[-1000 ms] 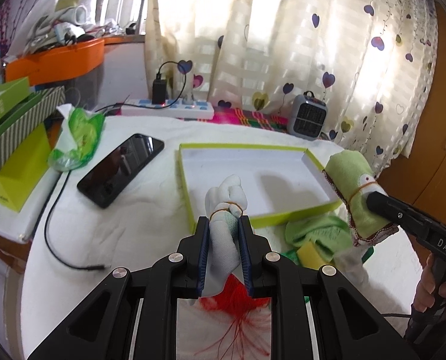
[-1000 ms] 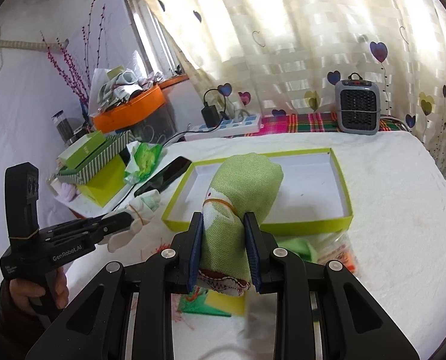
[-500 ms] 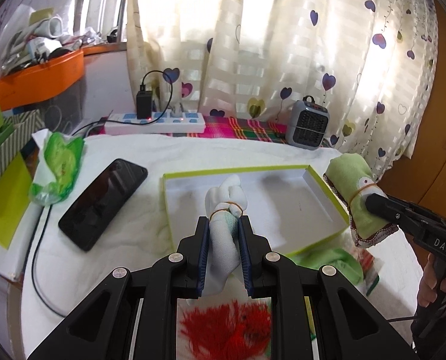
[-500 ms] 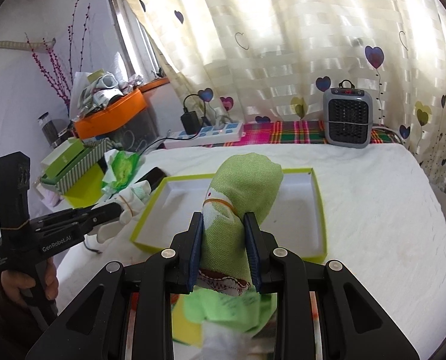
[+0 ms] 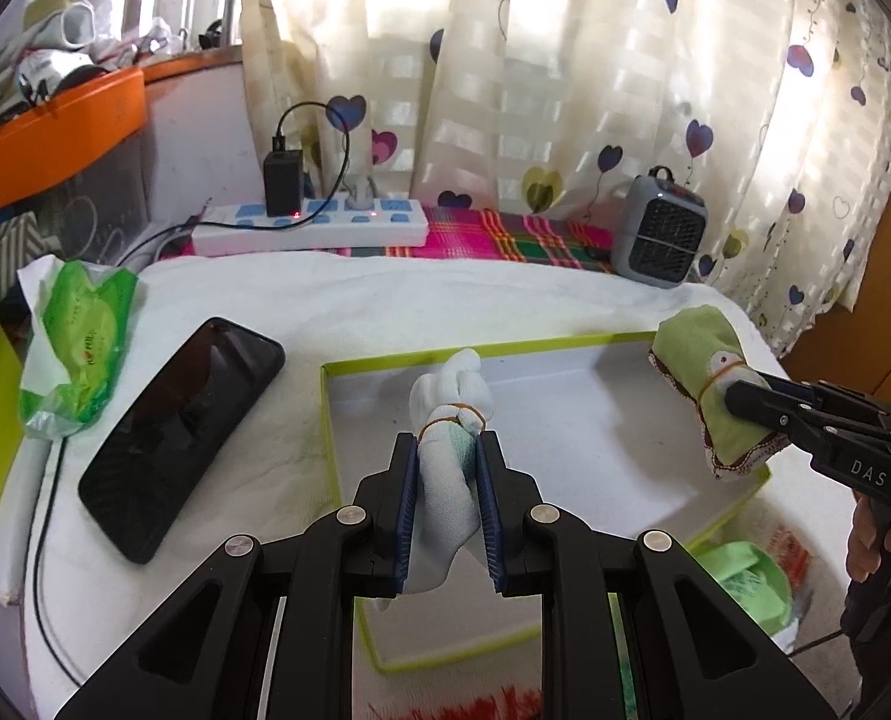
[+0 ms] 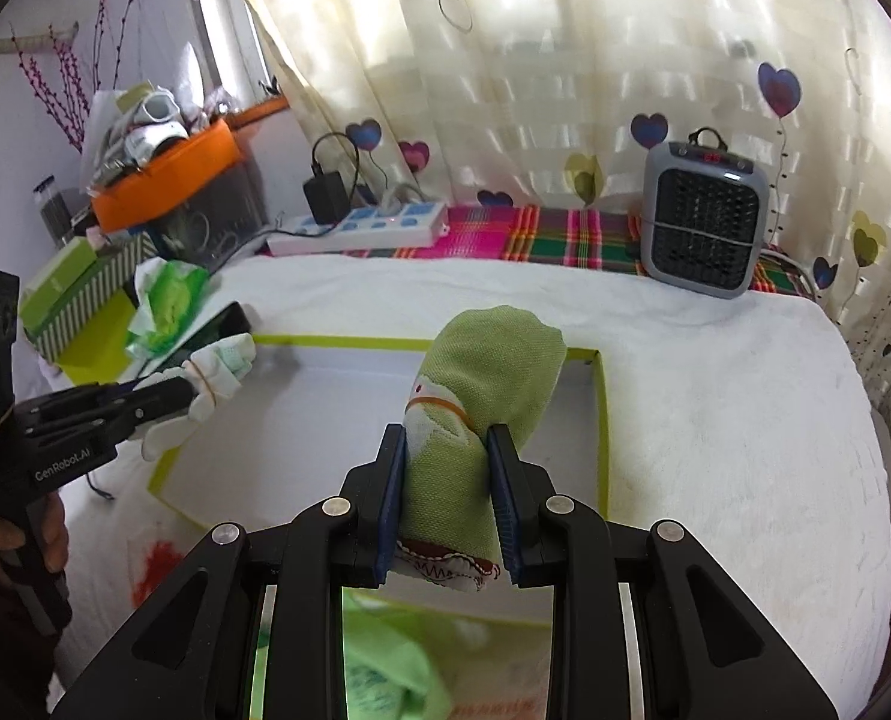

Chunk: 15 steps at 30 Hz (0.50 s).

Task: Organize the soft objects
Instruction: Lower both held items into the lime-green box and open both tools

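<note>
A shallow white tray with a lime-green rim (image 5: 385, 363) (image 6: 598, 420) lies on the white cloth. My left gripper (image 5: 445, 450) is shut on a rolled white sock bundle (image 5: 451, 402) tied with a rubber band, held over the tray's left part. The right wrist view shows that bundle (image 6: 217, 372) at the tray's left edge. My right gripper (image 6: 448, 438) is shut on a rolled green sock bundle (image 6: 487, 366) with a red-trimmed cuff, over the tray's right part; in the left wrist view that green bundle (image 5: 709, 384) hangs above the right rim.
A black phone (image 5: 187, 426) and a green wipes pack (image 5: 76, 348) lie left of the tray. A power strip (image 5: 313, 231) and a small grey heater (image 5: 658, 237) stand at the back by the curtain. More green cloth (image 5: 751, 582) and a red tassel lie near the front edge.
Both grippers have carried their bundles forward; the tray is now nearer and directly under them. The red tassel has slid down out of the left wrist view. Both grips are unchanged.
</note>
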Available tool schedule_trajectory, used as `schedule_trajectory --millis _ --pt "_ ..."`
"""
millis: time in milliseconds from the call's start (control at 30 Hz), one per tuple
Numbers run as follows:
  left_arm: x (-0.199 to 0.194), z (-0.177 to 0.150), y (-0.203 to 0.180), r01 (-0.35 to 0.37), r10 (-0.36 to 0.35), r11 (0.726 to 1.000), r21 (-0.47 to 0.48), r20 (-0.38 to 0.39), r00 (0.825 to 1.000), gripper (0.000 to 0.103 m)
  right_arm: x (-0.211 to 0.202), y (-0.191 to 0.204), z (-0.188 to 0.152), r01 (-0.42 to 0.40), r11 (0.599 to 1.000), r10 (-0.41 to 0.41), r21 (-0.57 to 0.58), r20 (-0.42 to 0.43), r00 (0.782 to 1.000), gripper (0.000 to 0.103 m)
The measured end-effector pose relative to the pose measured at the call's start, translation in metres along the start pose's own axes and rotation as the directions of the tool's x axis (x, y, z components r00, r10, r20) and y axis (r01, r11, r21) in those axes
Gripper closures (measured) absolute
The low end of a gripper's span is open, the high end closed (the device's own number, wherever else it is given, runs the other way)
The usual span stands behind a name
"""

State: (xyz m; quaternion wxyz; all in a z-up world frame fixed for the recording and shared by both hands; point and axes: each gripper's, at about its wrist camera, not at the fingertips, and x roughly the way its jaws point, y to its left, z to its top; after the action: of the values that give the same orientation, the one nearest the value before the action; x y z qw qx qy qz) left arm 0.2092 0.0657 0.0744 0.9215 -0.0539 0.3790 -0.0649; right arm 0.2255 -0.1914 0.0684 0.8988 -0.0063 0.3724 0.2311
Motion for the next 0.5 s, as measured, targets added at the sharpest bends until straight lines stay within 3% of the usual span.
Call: schedule_trajectory --millis 500 --pt "0.036 -0.002 -0.001 -0.067 0.069 0.997 0.028 -0.05 0.996 0.085 0.043 -0.019 0.002 0.01 1.0 -0.012 -0.024 -0.101 0.995 0.075"
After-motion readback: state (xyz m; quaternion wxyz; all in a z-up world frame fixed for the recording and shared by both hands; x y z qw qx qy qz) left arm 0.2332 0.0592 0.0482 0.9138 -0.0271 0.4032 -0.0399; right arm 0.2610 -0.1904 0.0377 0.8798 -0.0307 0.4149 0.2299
